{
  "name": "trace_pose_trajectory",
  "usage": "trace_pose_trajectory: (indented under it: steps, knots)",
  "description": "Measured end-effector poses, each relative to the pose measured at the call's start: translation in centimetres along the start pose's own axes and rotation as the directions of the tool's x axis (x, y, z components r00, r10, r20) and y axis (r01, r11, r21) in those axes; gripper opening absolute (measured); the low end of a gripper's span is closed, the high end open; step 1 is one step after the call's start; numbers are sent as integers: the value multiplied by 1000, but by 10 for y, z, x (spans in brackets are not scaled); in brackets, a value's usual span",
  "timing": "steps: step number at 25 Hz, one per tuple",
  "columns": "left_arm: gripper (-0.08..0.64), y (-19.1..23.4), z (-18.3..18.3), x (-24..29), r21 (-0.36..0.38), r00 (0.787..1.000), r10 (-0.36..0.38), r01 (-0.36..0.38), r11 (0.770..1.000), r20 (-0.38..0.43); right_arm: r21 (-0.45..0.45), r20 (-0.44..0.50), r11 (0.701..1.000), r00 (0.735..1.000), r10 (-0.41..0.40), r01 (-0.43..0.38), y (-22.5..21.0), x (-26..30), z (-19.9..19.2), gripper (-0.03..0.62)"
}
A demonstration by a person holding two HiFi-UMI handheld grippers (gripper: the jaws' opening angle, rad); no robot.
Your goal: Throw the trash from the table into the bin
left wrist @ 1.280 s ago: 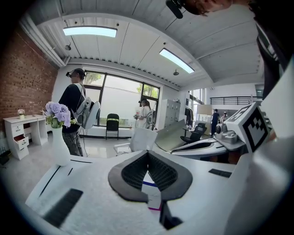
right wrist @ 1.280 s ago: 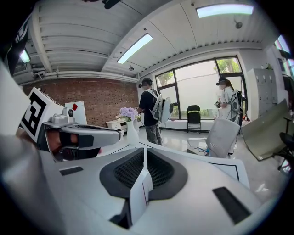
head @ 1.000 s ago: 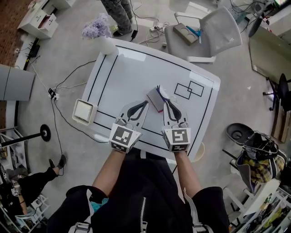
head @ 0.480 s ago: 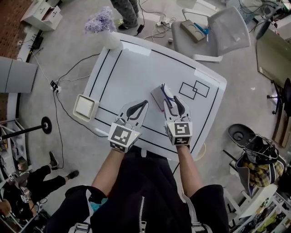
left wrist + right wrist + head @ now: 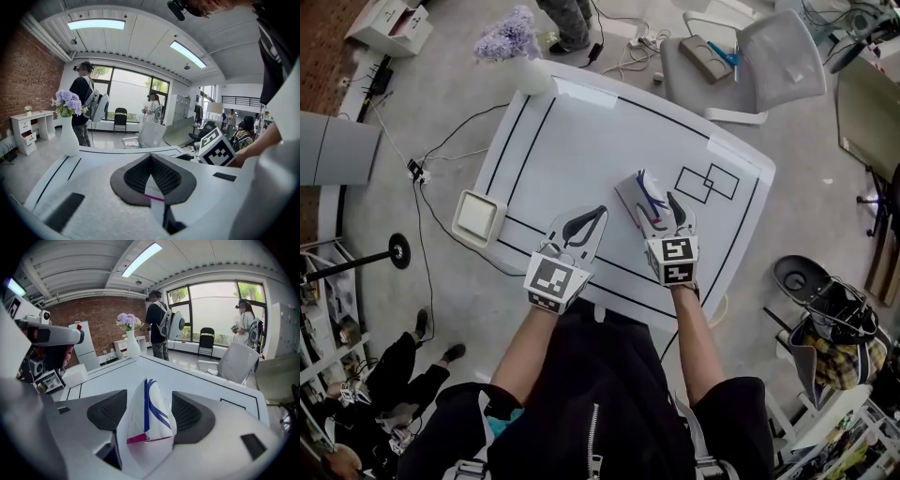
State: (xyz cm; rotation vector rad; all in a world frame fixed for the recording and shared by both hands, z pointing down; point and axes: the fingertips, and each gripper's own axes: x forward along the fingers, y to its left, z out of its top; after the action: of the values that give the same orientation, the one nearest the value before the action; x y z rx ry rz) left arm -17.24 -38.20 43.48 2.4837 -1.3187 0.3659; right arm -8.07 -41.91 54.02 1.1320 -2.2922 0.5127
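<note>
Right gripper (image 5: 662, 206) has sunk toward the table (image 5: 581, 141), its fingers just spreading off the packet (image 5: 149, 418).
The white, blue-striped packet sits right of centre on the table, loose between those wide fingers. At lower centre, the left gripper (image 5: 151, 158) has its fingers pinched on a white slip (image 5: 153, 190).

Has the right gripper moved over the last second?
Yes: the right gripper advanced toward the drawn rectangles; its jaws have just been opening, carton between them.
</note>
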Motion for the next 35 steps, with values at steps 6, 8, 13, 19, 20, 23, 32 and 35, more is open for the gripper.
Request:
trace_pose_trajectory:
  steps: [6,8,13,19,20,23,32,35]
  knots:
    - [6,4,-7,0,-2,1000,7,-7,1000,-11,-10,-56,1000,998,7,-8,-10,17,-18,281]
    - [7,5,-9,0,-6,1000,12,-12,1000,-14,-13,-90,1000,996,25,-26,-9,23,-26,284]
    - [6,8,-13,1,-11,1000,18,-18,1000,-23,-30,-173,998,983,54,-60,-7,35,-44,285]
    - [6,13,-16,-1,-16,999,27,-28,999,-27,-6,-192,998,979,64,-66,-7,41,-52,284]
    - [6,13,-16,-1,-18,999,28,-29,999,-28,-2,-196,998,979,64,-66,-7,42,-53,284]
    - [6,15,-17,0,-17,999,30,-31,999,-31,11,-206,998,976,64,-64,-9,43,-55,284]
    - [6,19,-18,4,-13,999,25,-25,1000,-32,16,-223,998,973,58,-55,-9,44,-57,258]
    - [7,21,-17,3,-11,999,24,-24,1000,-29,26,-224,997,972,71,-67,-3,43,-56,224]
